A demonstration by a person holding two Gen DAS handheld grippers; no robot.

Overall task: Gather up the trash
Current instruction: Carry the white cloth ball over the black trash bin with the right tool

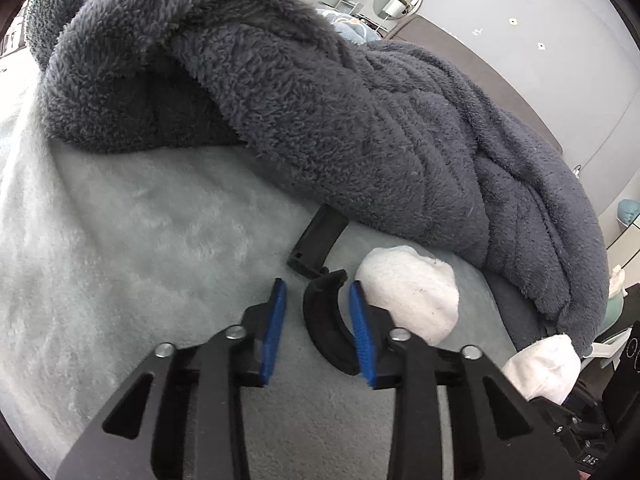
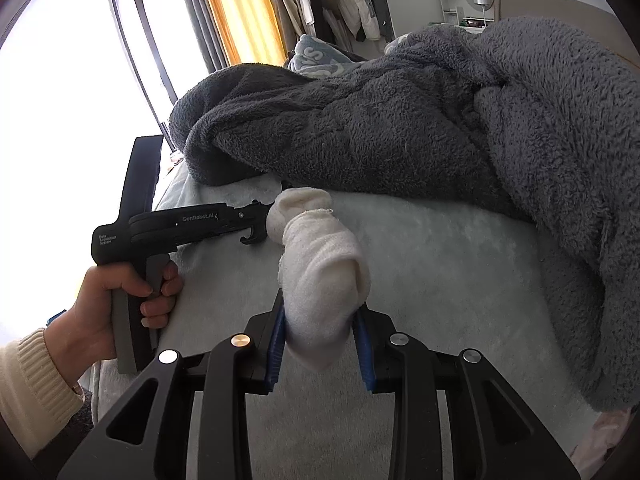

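The right tongs (image 2: 320,344) are clamped on a white sock (image 2: 320,280) held above a pale, fluffy bed (image 2: 440,248). The left tongs (image 1: 318,320) stand apart over that bed with a curved black piece (image 1: 324,332) between their blue pads, and a second white sock (image 1: 412,296) lies just to their right. Beyond both tongs a heaped dark grey blanket (image 1: 340,120) covers the bed, with a bright window (image 2: 60,100) and yellow curtain (image 2: 236,8) farther off.
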